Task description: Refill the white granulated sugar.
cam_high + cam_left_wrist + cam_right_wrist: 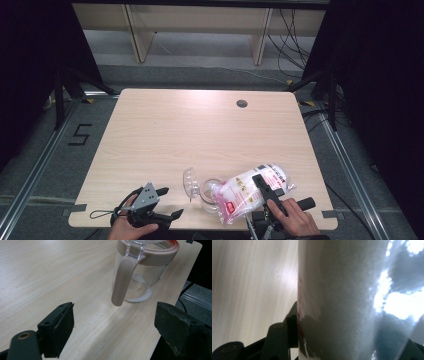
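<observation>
Pouring step underway. High view: right tongs [263, 186] clamp bag [250, 191], tilted, mouth at jar [209, 195] near bench [200, 125] front edge. Left gripper view: left tongs [115, 322] wide open, empty. Right gripper view: bag betw. jaws. Next: tip further, I judge.

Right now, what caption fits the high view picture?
Right gripper tips a bag of white grains into the jar.
</observation>
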`<move>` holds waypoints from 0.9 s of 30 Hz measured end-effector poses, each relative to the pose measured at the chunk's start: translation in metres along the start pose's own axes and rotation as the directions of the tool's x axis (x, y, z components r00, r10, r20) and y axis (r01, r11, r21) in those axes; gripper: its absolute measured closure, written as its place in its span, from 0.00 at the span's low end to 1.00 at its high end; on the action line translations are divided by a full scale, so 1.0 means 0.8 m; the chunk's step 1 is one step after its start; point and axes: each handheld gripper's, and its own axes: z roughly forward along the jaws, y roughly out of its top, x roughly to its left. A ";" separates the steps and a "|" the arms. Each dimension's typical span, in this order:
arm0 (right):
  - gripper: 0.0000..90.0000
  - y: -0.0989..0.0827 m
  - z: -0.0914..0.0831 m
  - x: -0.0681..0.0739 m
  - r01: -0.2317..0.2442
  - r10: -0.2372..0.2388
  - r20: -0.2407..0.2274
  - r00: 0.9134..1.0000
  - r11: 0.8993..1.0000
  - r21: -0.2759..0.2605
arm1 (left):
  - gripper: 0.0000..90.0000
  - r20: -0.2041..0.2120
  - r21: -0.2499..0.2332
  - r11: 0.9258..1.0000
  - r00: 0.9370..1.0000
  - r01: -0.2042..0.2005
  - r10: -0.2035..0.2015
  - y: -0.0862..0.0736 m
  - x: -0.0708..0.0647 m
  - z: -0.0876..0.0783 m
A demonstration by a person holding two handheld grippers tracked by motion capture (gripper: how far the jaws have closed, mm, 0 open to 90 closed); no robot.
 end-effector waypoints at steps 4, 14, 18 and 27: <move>0.55 0.001 -0.003 0.002 -0.013 0.013 -0.002 1.000 0.999 0.041 | 0.18 -0.004 0.010 1.000 1.000 -0.014 0.014 0.000 0.001 -0.001; 0.56 0.004 -0.006 -0.005 0.071 -0.072 0.028 0.997 0.997 0.032 | 0.18 -0.007 0.008 1.000 1.000 -0.009 0.009 0.001 0.000 -0.002; 0.56 0.004 -0.007 -0.004 0.083 -0.084 0.037 0.996 0.996 0.036 | 0.18 -0.003 0.005 1.000 1.000 -0.014 0.014 0.000 0.001 -0.001; 0.56 0.007 -0.004 -0.005 0.133 -0.135 0.052 0.990 0.990 0.036 | 0.18 -0.006 0.008 1.000 1.000 -0.016 0.016 0.001 0.000 -0.002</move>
